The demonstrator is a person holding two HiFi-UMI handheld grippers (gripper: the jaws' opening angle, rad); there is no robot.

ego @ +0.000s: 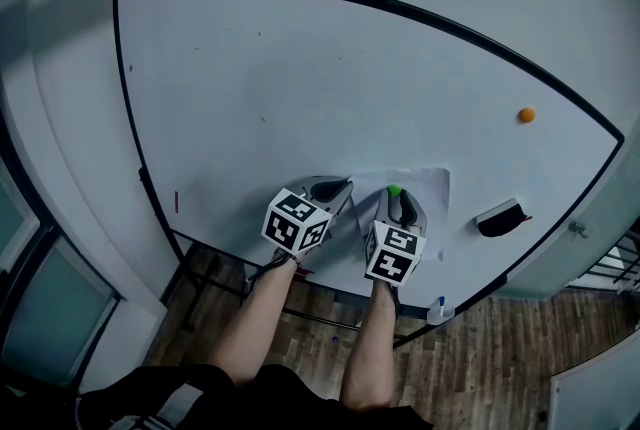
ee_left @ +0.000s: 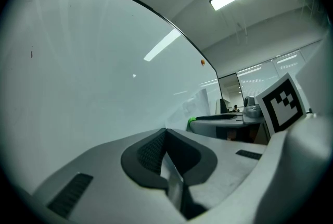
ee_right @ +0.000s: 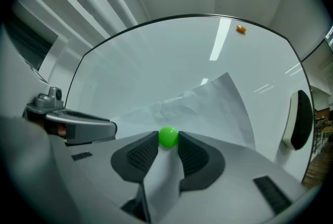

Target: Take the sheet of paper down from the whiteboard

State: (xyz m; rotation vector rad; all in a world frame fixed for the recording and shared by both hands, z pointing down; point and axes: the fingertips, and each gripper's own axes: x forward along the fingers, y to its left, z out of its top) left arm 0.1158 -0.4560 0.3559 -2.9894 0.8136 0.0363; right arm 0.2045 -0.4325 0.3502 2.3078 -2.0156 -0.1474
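The white sheet of paper [ego: 425, 186] lies creased against the whiteboard [ego: 300, 78] low on its right half, and bulges off the board [ee_right: 218, 108]. A green round magnet [ee_right: 167, 136] sits on it. My right gripper [ee_right: 168, 141] is level with the board and shut on that magnet, a pad pressing on each side. My left gripper [ee_left: 165, 132] is just to the left [ego: 335, 188], its tips closed together with a pale strip of the paper's left edge between the pads. From the left gripper view I see my right gripper [ee_left: 221, 122] and the magnet [ee_left: 191, 120].
An orange magnet [ego: 526, 115] sticks to the board up to the right. A black eraser [ego: 500, 218] hangs to the right of the paper. A small blue-capped bottle [ego: 440, 308] stands on the board's lower rail. Wooden floor [ego: 500, 348] lies below.
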